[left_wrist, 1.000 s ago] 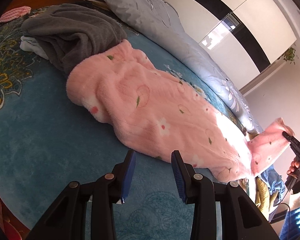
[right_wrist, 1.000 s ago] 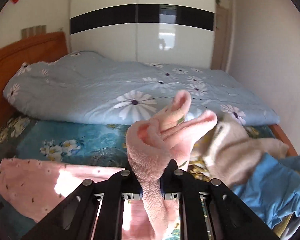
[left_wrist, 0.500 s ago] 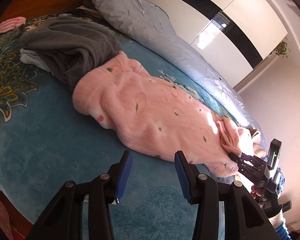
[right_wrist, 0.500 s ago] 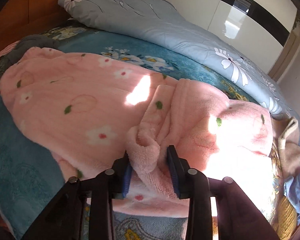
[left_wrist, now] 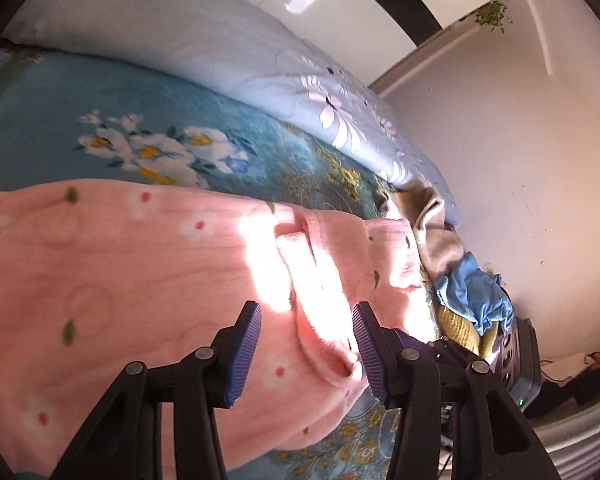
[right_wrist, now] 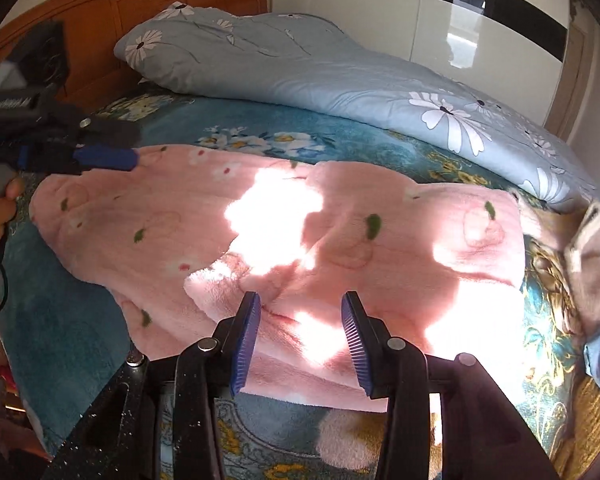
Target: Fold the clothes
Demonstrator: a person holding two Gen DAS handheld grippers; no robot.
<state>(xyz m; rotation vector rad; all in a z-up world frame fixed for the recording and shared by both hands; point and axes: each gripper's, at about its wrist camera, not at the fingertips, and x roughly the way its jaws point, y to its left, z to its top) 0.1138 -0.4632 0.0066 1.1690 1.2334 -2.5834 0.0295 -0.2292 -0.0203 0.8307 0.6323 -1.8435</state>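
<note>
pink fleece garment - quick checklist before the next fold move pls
1. Right gripper free of cloth: ok, jaws open above the pink fleece garment.
2. Left gripper ready to grasp: ok, jaws open around the folded-over sleeve.
3. Sleeve laid on the body: ok, it lies across the garment.
4. Garment flat: not ok, wrinkles and a bunched edge near the right gripper.
5. Room to fold: not ok, beige cloth touches the garment's far end.
6. Garment's underside layers aligned: cannot tell.
</note>
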